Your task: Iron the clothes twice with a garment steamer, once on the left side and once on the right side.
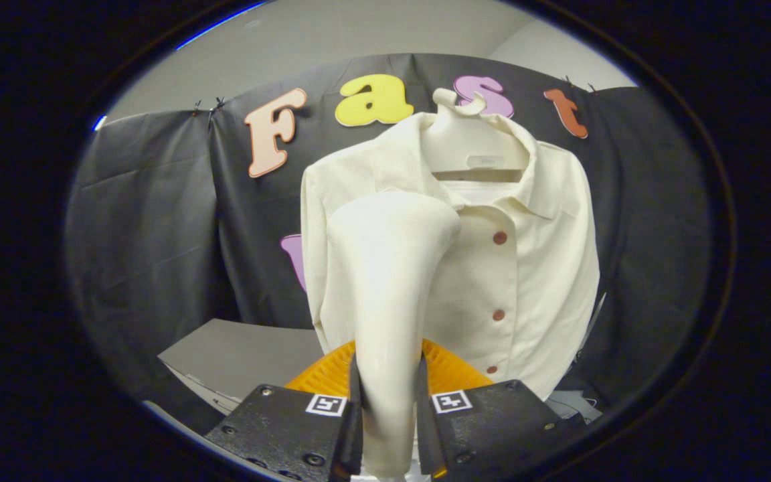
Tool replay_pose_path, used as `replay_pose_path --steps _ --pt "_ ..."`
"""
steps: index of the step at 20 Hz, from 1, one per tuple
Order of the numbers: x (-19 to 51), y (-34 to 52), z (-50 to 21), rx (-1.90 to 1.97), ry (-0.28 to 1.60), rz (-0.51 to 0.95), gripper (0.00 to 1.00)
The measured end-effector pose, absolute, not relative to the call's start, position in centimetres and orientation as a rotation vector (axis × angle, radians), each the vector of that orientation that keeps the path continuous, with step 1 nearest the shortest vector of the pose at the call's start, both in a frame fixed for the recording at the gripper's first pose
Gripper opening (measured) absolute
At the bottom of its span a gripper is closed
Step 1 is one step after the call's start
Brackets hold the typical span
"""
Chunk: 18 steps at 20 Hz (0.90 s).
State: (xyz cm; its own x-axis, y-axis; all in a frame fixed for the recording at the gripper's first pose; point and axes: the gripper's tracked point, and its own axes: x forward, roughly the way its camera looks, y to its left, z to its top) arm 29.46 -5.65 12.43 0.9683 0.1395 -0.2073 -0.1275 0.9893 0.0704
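A cream shirt (526, 268) with brown buttons (499, 237) hangs on a white hanger (472, 144) against the black cloth wall. My gripper (387, 395) is shut on the cream handle of a garment steamer (385, 281). The steamer rises from between my fingers (292, 422), and its wide head reaches up to the shirt's left chest, just below the collar. I cannot tell whether the head touches the cloth. Behind the handle, at the fingers, an orange ribbed part (452, 371) shows. The steamer hides the shirt's left front panel.
A grey board or box lid (245, 355) lies low to the left of the shirt. The black cloth wall (158, 234) stands behind everything, with a pale ceiling above it.
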Motion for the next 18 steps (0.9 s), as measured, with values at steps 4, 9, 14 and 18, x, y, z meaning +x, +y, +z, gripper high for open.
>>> replay_pose_path --steps 4,9,14,18 --pt "30.0 -5.9 9.4 0.054 0.259 0.147 0.32" --pt "29.9 -6.0 6.0 0.046 0.308 0.170 0.32" --pt "29.1 -6.2 1.4 0.028 0.373 0.172 0.32" --pt "28.2 -6.4 -2.8 0.015 0.441 0.173 0.32"
